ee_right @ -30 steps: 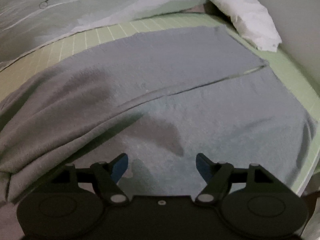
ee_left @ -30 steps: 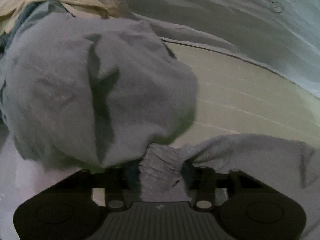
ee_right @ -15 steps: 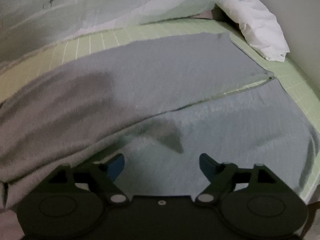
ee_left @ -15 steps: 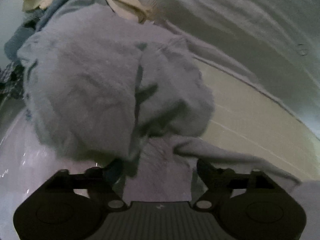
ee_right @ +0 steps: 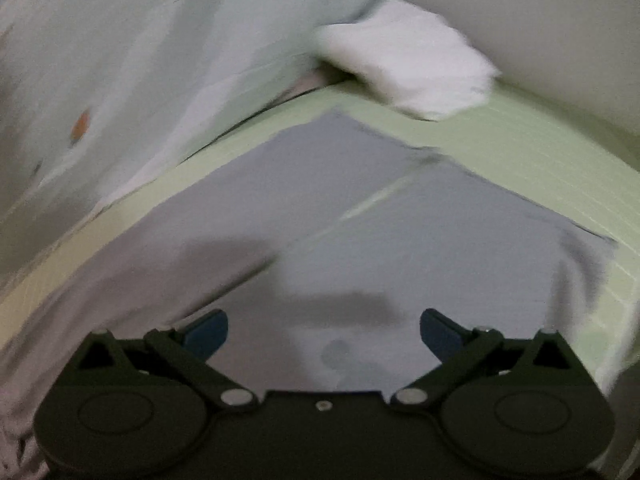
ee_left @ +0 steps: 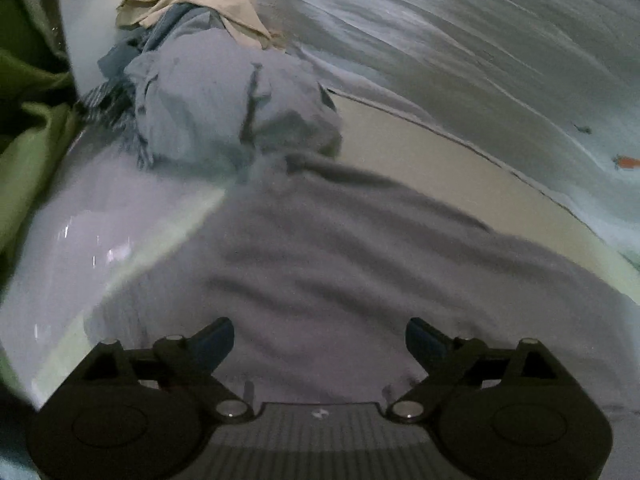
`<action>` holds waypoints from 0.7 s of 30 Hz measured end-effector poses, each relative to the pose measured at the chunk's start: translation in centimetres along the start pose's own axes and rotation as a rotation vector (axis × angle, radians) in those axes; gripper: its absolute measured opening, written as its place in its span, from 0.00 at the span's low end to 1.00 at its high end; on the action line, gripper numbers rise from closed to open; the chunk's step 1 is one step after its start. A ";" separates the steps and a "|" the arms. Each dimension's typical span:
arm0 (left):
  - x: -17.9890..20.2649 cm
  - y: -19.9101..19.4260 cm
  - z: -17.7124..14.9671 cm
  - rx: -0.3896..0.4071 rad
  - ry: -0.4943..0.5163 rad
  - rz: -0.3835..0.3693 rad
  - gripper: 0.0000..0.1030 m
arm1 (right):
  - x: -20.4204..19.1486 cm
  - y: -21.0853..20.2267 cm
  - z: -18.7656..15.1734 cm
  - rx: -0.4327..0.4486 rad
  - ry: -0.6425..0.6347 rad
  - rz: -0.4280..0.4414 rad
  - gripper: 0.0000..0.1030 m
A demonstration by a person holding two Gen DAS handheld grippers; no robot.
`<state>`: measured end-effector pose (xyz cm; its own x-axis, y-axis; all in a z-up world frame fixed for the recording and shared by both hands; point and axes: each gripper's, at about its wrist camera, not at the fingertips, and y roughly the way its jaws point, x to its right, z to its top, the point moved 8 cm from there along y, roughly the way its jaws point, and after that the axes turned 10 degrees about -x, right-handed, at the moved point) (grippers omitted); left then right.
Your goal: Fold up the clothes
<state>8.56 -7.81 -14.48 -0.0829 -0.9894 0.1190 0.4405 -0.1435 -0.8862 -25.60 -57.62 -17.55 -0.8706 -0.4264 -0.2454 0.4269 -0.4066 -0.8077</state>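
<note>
Dim room, soft grey light. Both pictures smeared by blur. Round lens bends edges, corners black. Small shiny glints at left. Dark shadow patches on grey cloth (ee_right: pixel 360 240).

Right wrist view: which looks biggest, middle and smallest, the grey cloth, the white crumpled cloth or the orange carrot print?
1. Flat grey cloth, though it lies nearest the camera.
2. White crumpled cloth.
3. Orange carrot print.

Left side: heap of clothes (ee_left: pixel 224 96) blocks the far-left corner, touching the spread grey garment (ee_left: pixel 340 264). Bare mat (ee_left: pixel 460 168) strip between garment and blanket (ee_left: pixel 480 48) is passable. Right side: white cloth (ee_right: pixel 412 64) sits at the far mat (ee_right: pixel 520 144) edge against the wall; green strip around the garment (ee_right: pixel 360 208) is free.
</note>
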 end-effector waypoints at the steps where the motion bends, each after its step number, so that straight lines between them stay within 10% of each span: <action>1: 0.7 -0.3 -1.2 -0.006 -0.009 0.000 0.90 | 2.0 -0.2 0.4 -0.001 0.040 0.004 1.00; 9: 6.2 -2.0 -8.8 -0.030 -0.063 -0.021 0.90 | 14.2 0.4 1.8 -0.081 0.218 0.047 1.00; 21: 9.2 -4.2 -13.3 -0.057 -0.029 -0.004 0.90 | 17.7 2.0 0.8 -0.278 0.488 0.351 1.00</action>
<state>-5.97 -16.05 -15.68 -0.0578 -0.9892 0.1346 0.3889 -0.1464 -0.9096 -39.94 -66.66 -23.05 -0.7304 -0.0542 -0.6809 0.6830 -0.0590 -0.7280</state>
